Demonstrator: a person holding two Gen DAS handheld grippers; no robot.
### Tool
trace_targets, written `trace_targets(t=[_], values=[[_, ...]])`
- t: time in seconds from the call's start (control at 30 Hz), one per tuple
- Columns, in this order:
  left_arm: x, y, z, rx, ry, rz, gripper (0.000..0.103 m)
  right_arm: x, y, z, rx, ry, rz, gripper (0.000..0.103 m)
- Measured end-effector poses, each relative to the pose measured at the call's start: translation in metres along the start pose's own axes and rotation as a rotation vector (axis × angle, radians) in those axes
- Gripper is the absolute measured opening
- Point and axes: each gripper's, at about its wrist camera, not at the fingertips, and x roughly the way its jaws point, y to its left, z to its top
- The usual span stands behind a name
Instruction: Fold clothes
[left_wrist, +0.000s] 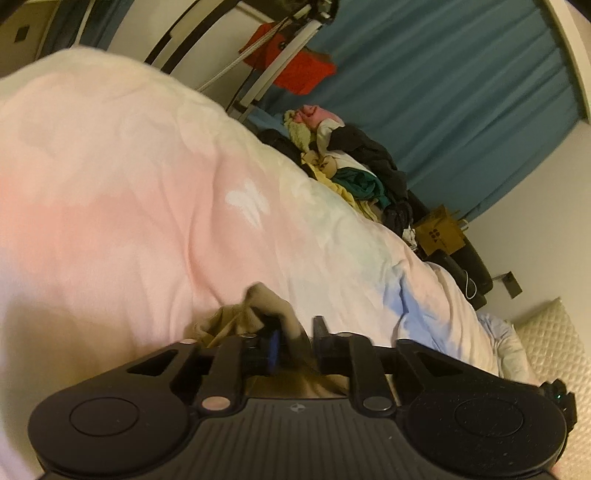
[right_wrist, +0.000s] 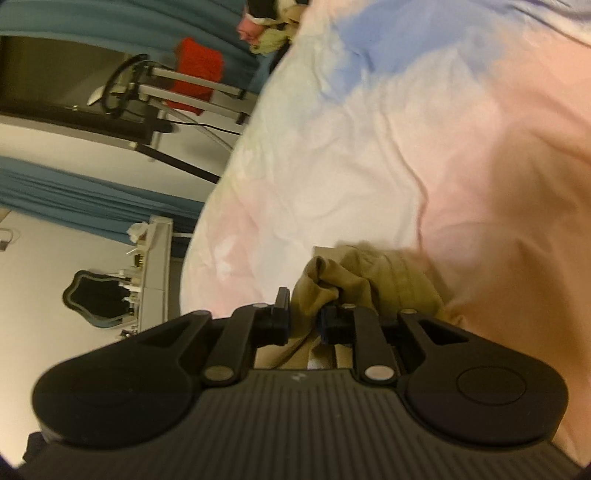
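A tan garment (left_wrist: 255, 314) is bunched between the jaws of my left gripper (left_wrist: 295, 332), which is shut on it just above the pastel bedspread (left_wrist: 147, 184). In the right wrist view the same tan garment (right_wrist: 373, 277) is pinched by my right gripper (right_wrist: 304, 310), also shut on it, with cloth hanging below the fingers. Both views are tilted and slightly blurred.
A pile of unfolded clothes (left_wrist: 354, 166) lies at the far edge of the bed, also showing in the right wrist view (right_wrist: 266, 26). Teal curtains (left_wrist: 443, 92), a red item on a metal frame (left_wrist: 295, 70), a cardboard box (left_wrist: 439, 232) and a white dresser (right_wrist: 155, 266) surround the bed.
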Motion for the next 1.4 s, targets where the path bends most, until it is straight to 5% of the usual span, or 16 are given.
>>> trace_targets(t=[0.03,0.1,0.13,0.2,0.33,0.5,0.63,0.83,1.23,1.4], values=[[-0.002,-0.002,-0.001,0.009,-0.005,-0.001,0.041,-0.001,0.003,-0.001,-0.009,0.001,0.012,0.041],[-0.005,-0.007,-0.002,0.032,-0.012,-0.004,0.061,-0.003,0.009,-0.005,-0.032,-0.003,0.036,0.081],[-0.009,-0.01,-0.003,0.054,-0.014,-0.008,0.066,-0.005,0.013,-0.007,-0.046,-0.008,0.042,0.085],[-0.016,-0.02,-0.007,0.107,-0.018,-0.01,0.078,-0.01,0.026,-0.016,-0.122,-0.008,0.031,0.085],[-0.026,-0.036,-0.02,0.221,-0.033,0.03,0.084,-0.021,0.049,-0.042,-0.321,-0.048,-0.008,0.082],[-0.007,-0.035,-0.03,0.338,-0.007,0.123,0.084,0.004,0.067,-0.057,-0.585,-0.058,-0.168,0.04],[0.017,-0.023,-0.03,0.351,0.039,0.194,0.083,0.041,0.067,-0.054,-0.713,-0.054,-0.283,0.037],[0.018,-0.025,-0.038,0.397,0.026,0.224,0.083,0.055,0.063,-0.064,-0.79,-0.061,-0.325,0.035],[-0.055,-0.066,-0.088,0.476,-0.025,0.214,0.083,-0.051,0.096,-0.115,-0.893,-0.174,-0.263,0.037],[-0.063,-0.059,-0.1,0.448,-0.013,0.24,0.083,-0.061,0.08,-0.13,-0.855,-0.125,-0.302,0.037]])
